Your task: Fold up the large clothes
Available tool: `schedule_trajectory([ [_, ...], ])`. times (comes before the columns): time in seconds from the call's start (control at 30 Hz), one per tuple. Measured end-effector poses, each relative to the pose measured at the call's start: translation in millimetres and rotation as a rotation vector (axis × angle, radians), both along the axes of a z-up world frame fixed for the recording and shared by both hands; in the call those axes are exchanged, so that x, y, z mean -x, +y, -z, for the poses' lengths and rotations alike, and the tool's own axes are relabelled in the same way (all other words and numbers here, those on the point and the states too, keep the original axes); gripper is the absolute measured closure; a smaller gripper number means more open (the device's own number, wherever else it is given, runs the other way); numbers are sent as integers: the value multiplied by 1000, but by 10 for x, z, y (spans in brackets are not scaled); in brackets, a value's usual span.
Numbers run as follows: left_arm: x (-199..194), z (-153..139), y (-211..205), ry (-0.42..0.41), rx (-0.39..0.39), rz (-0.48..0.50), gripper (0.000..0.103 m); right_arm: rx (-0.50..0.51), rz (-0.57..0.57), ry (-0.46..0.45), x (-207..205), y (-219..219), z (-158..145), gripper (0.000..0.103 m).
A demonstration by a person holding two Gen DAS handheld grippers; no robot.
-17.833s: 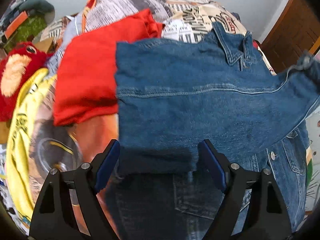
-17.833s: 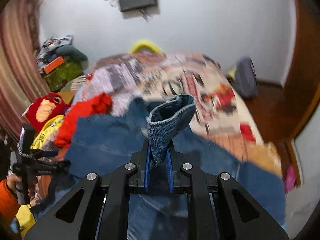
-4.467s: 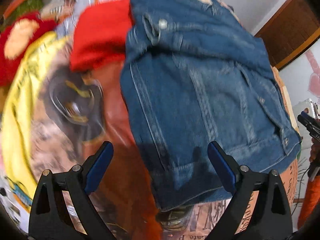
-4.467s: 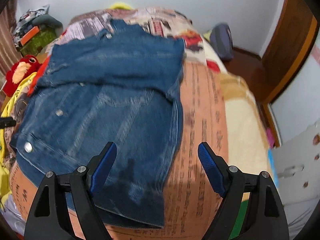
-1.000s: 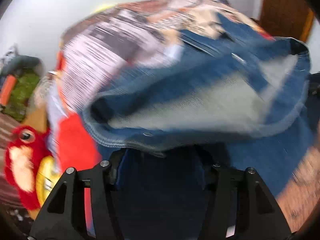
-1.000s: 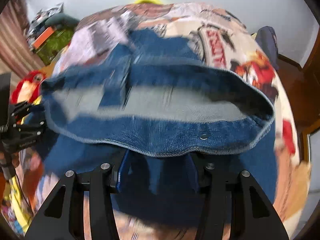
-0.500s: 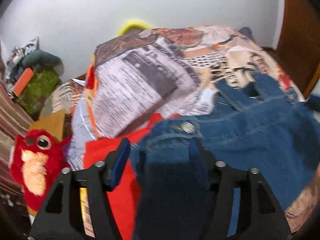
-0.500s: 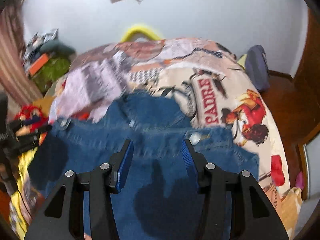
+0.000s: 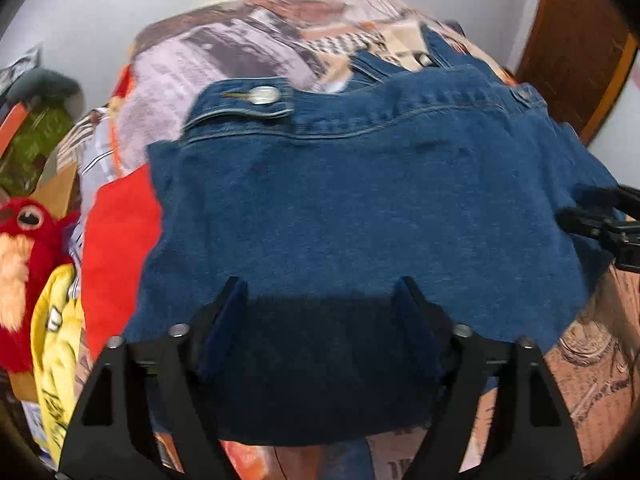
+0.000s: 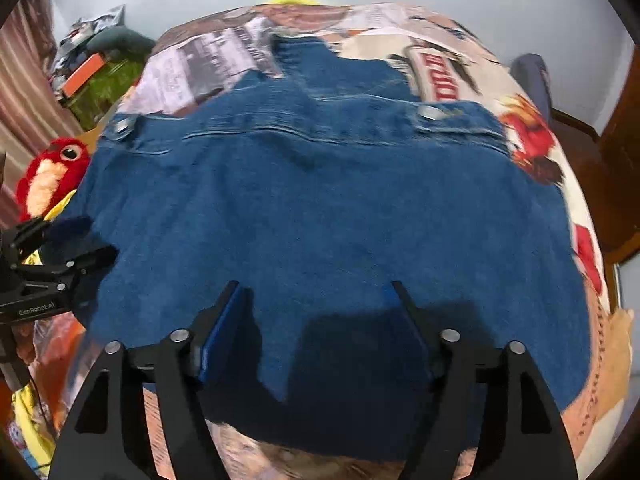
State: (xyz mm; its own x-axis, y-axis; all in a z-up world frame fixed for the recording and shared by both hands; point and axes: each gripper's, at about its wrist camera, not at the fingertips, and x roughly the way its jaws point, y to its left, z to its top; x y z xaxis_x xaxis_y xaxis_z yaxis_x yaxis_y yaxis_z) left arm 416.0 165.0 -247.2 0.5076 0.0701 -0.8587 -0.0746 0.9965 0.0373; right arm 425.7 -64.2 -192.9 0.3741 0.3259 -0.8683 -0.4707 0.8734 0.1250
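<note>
A blue denim jacket (image 9: pixel 360 208) lies folded on the bed, its hem band and metal buttons at the far edge. It fills the right wrist view (image 10: pixel 320 208) too. My left gripper (image 9: pixel 320 312) is open and empty, hovering over the jacket's near left part. My right gripper (image 10: pixel 316 312) is open and empty over the jacket's near right part. Each gripper shows at the edge of the other's view, the right gripper (image 9: pixel 604 228) and the left gripper (image 10: pixel 52 268).
The bed has a printed comic-style cover (image 10: pixel 440 64). A red folded garment (image 9: pixel 120 232), a yellow cloth (image 9: pixel 56 340) and a red plush toy (image 9: pixel 20 264) lie left of the jacket. A wooden door (image 9: pixel 576 52) stands at the right. Clutter (image 10: pixel 96 68) sits at the far left.
Both grippers carried the jacket's lower part up and over onto its upper part, then opened and let go. The jacket now lies folded and the grippers have drawn back.
</note>
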Motion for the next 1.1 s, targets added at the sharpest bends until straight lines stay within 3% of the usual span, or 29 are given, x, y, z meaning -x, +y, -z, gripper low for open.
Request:
schedule_trajectory([
  [0.13,120,-5,99,-24,-48,-47,20,45,10,-41,63,-266,11,34],
  [0.2,155,-19,157,-28,-37,-49,20,11,-23,-39,104,-361,-9,34],
  [0.37,293,-87,282,-47,-71,-113,20,122,23,-116,187,-456,-49,31],
  [0.67,696,-54,708,-65,-77,-302,19,114,119,-94,278,-845,-75,31],
  [0.93,993,-201,865,-103,85,-368,19,105,123,-68,379,-796,-237,31],
  [1.0,1044,-246,844,-120,162,-361,19,85,115,-89,425,-760,-325,31],
  [1.1,1099,-208,841,-121,338,-349,19,58,97,-125,477,-678,-445,31],
])
